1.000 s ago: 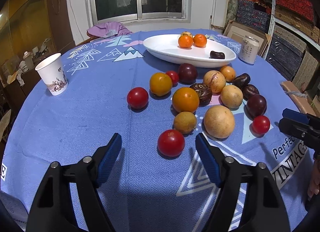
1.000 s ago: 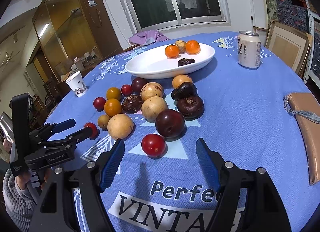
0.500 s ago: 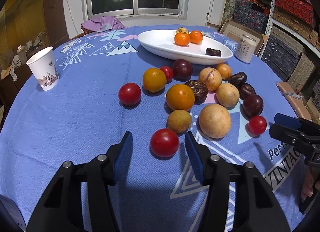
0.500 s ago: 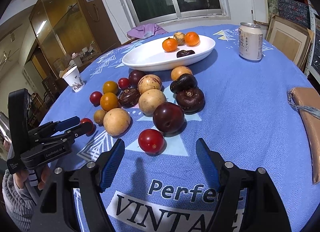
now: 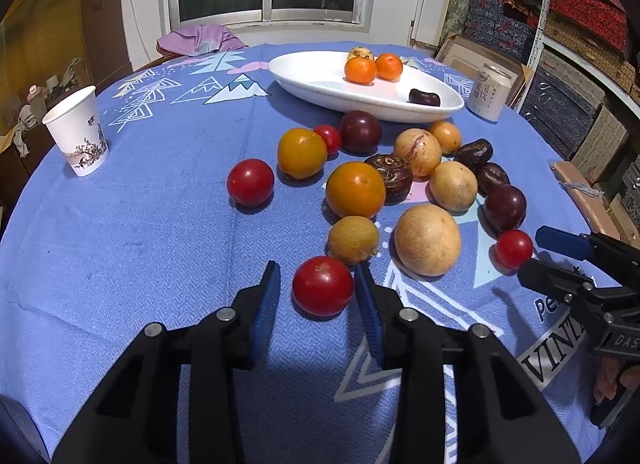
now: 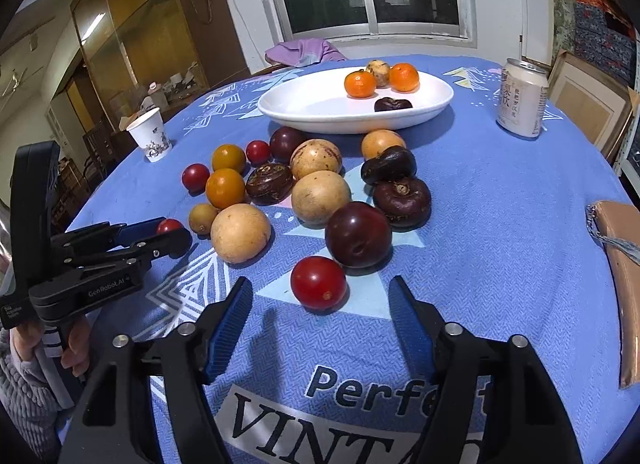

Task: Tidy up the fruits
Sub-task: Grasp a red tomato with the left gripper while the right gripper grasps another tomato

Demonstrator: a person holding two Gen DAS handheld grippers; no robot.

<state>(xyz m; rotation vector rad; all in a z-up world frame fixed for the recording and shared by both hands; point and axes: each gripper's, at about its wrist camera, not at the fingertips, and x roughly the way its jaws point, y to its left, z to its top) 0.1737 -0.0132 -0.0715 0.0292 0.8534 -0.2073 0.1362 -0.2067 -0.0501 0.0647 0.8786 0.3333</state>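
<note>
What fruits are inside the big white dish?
In the white dish sit two small oranges, one speckled yellowish fruit behind them, partly hidden, and one dark brown fruit. Everything else lies on the tablecloth.

Blue tablecloth (image 5: 140,248) with pale mountain and triangle prints, dark lettering. White oval dish (image 5: 316,82). Red tomatoes (image 5: 322,286); orange mandarins (image 5: 360,70); dark purple plums (image 6: 357,234); tan round fruits (image 5: 427,239). White paper cup (image 5: 78,132), floral motif. Black grippers, blue pads (image 6: 228,328).
</note>
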